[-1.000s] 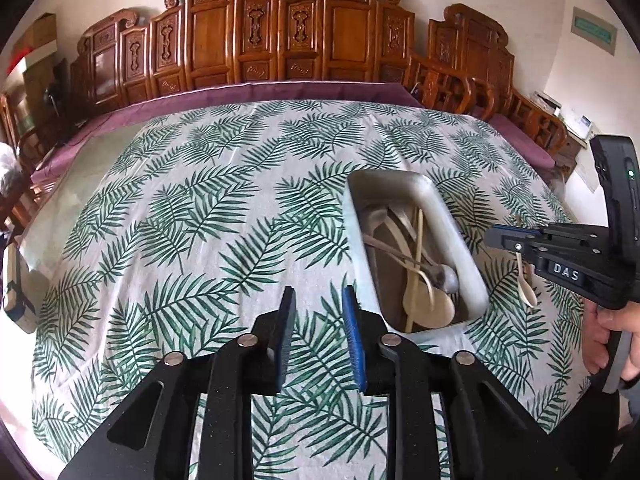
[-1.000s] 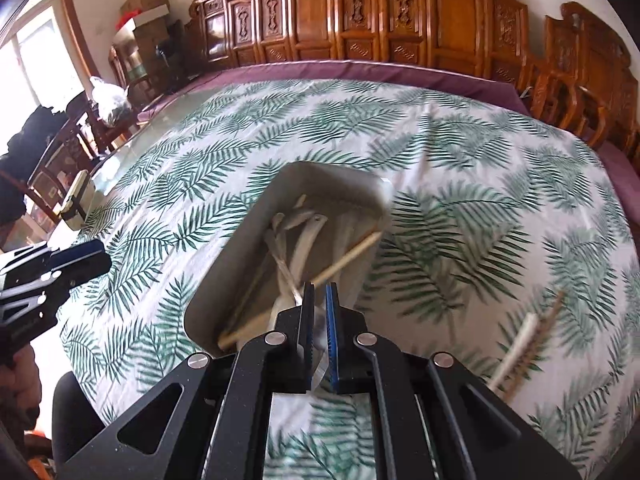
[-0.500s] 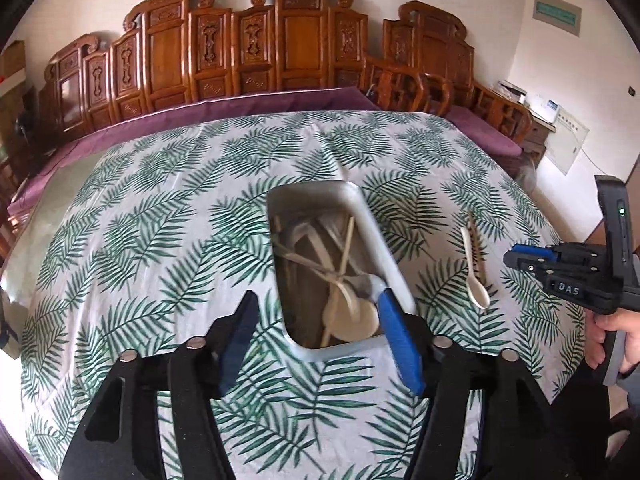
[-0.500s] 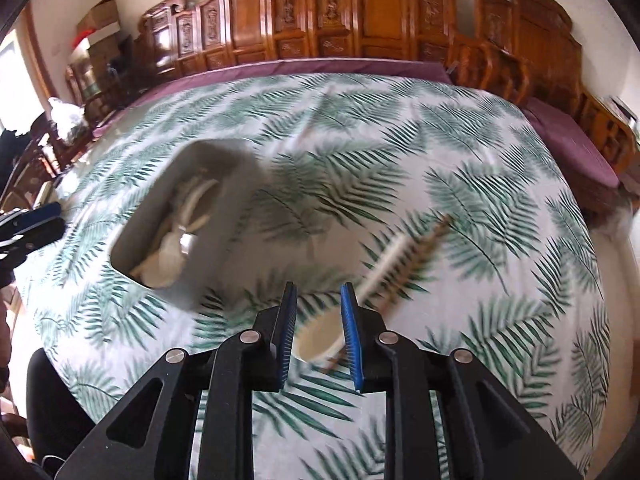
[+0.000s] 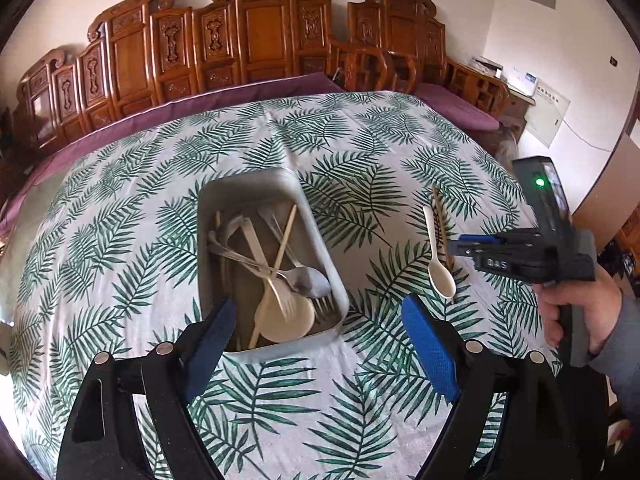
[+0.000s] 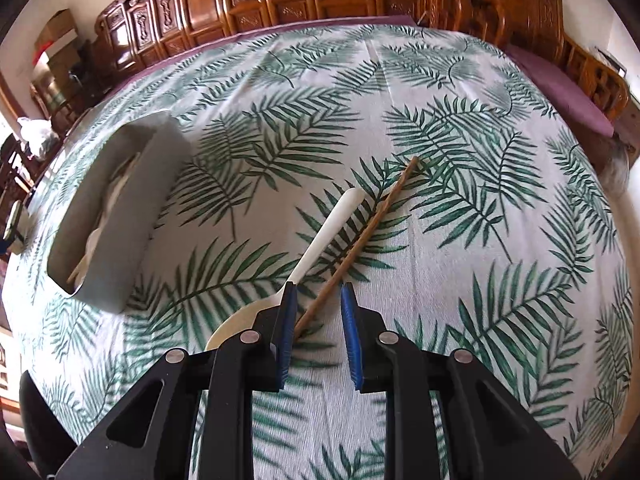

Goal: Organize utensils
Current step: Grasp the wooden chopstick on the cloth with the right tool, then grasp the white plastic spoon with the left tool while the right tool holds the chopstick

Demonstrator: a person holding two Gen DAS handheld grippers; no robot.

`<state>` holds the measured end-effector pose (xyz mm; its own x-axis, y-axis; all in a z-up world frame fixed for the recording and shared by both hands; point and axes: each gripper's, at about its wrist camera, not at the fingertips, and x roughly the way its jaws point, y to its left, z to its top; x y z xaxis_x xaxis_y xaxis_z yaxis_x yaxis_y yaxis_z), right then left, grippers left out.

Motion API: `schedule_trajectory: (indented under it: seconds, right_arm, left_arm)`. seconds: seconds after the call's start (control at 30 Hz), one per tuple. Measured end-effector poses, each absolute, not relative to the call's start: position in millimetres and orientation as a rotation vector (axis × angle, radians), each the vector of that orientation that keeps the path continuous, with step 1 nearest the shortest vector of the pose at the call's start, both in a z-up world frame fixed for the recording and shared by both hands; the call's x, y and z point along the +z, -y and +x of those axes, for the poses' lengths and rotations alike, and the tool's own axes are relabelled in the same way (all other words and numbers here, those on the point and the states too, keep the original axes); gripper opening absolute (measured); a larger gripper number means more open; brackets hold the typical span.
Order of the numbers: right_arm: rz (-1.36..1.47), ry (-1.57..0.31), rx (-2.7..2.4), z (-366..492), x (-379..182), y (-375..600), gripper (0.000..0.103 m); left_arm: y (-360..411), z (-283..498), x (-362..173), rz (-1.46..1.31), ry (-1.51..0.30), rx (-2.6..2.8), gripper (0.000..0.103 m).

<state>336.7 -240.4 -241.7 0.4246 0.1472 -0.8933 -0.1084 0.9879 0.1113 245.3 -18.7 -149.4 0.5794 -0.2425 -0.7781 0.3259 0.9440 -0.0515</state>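
On the leaf-print tablecloth, the part-open right gripper is straddling a slim wooden chopstick beside a smooth cream spoon; the left gripper is gaping wide, empty, at the rectangular metal tray.

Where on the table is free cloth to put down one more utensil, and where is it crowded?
Bare tablecloth lies left of the metal tray, and beyond it toward the wooden chairs. Right of the chopstick is bare too. It is crowded between the tray and the right gripper, where the white spoon and chopstick lie.
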Motion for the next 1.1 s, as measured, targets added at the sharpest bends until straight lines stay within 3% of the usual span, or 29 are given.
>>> schedule_trajectory:
  seconds: [0.3,0.37,0.63,1.1]
  right_arm:
    - [-0.044,-1.147,0.133,344.0,-251.4,230.6,0.022]
    - [-0.070,-1.151,0.124,346.0,-252.2,230.1,0.016]
    - [-0.030,-1.175,0.142,332.2,-250.9,247.8,0.006]
    - [0.040,-1.126,0.146,285.6,-232.3,290.5,0.005]
  left_arm:
    - [39.5,248.3,-151.0,0.133,-0.900,-0.357,0.081]
    - [41.8,247.9,-152.6,0.135,-0.907,-0.358,0.081]
    - [55.1,248.2,-161.9,0.145,-0.937,-0.366,0.081]
    - [115.4,267.4,-176.6,0.170,-0.964,-0.415,0.081]
